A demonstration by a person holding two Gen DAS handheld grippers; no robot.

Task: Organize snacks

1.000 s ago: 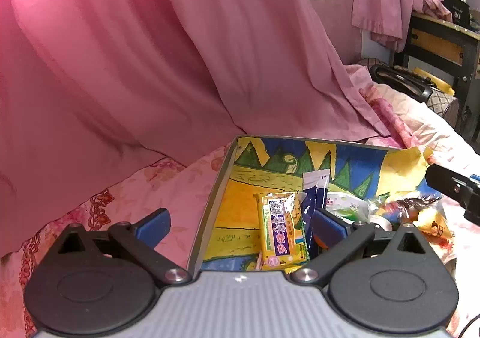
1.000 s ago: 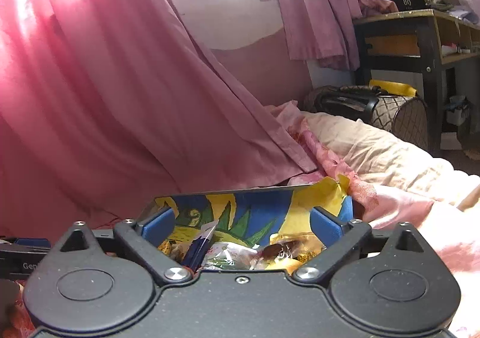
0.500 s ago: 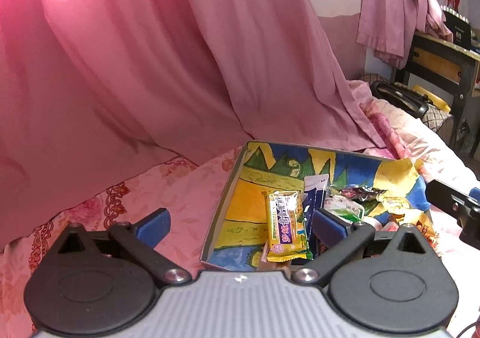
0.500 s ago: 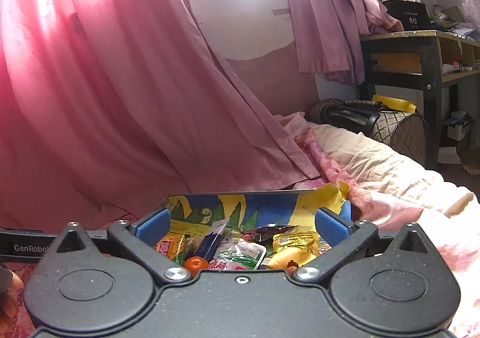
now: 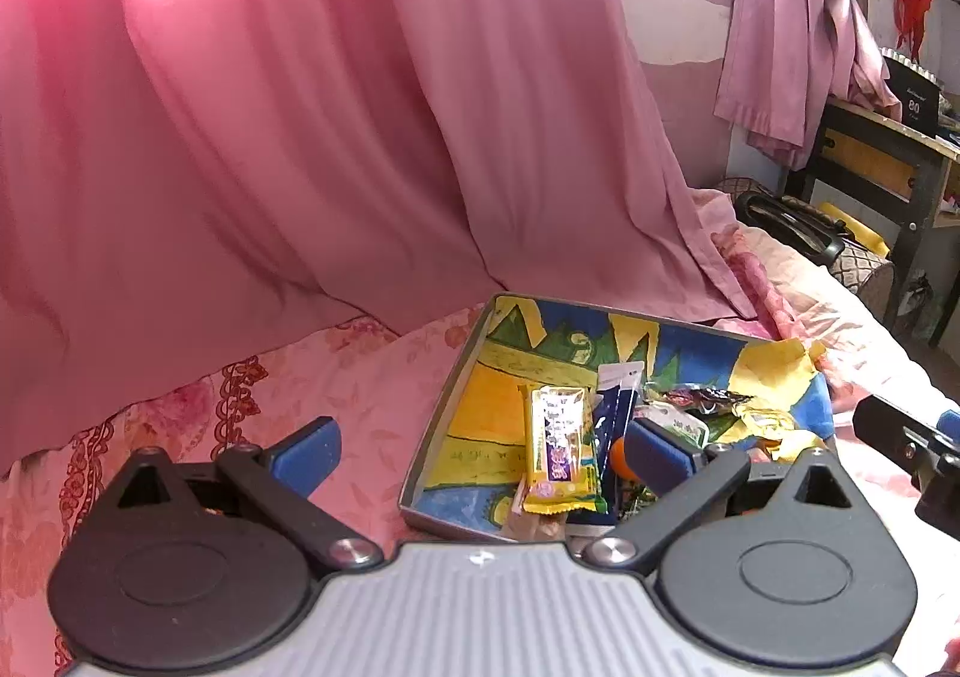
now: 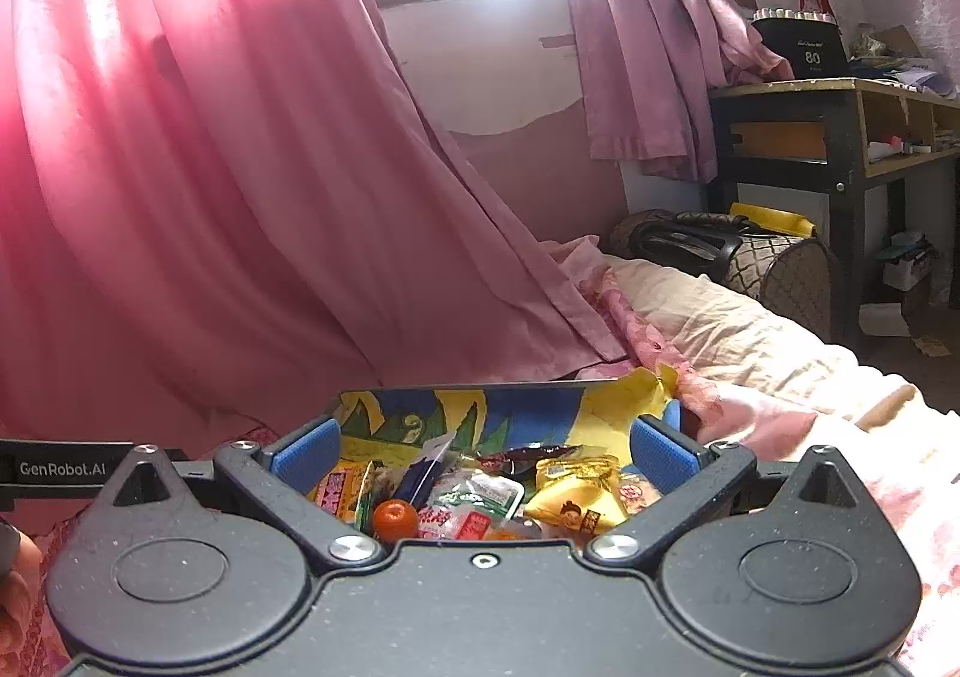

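A shallow box [image 5: 462,395] with a blue, yellow and green picture inside sits on the pink bed. It holds several snacks: a yellow bar with a purple label [image 5: 558,446], a dark blue sachet [image 5: 618,401], a small orange ball [image 6: 395,518], a green-white pack [image 6: 477,497] and a yellow pack [image 6: 570,500]. My left gripper [image 5: 480,452] is open and empty above the box's near left edge. My right gripper [image 6: 480,452] is open and empty above the snacks; the box also shows in the right wrist view [image 6: 540,407].
A pink curtain [image 5: 300,137] hangs behind the bed. The floral bedsheet [image 5: 336,377] spreads left of the box. A dark bag [image 6: 720,248] and a black desk [image 6: 840,137] stand at the right, beyond a pale quilt [image 6: 720,329].
Both grippers have lifted and drawn back from the box, so more of the snacks and the room shows. Both stay open and empty.
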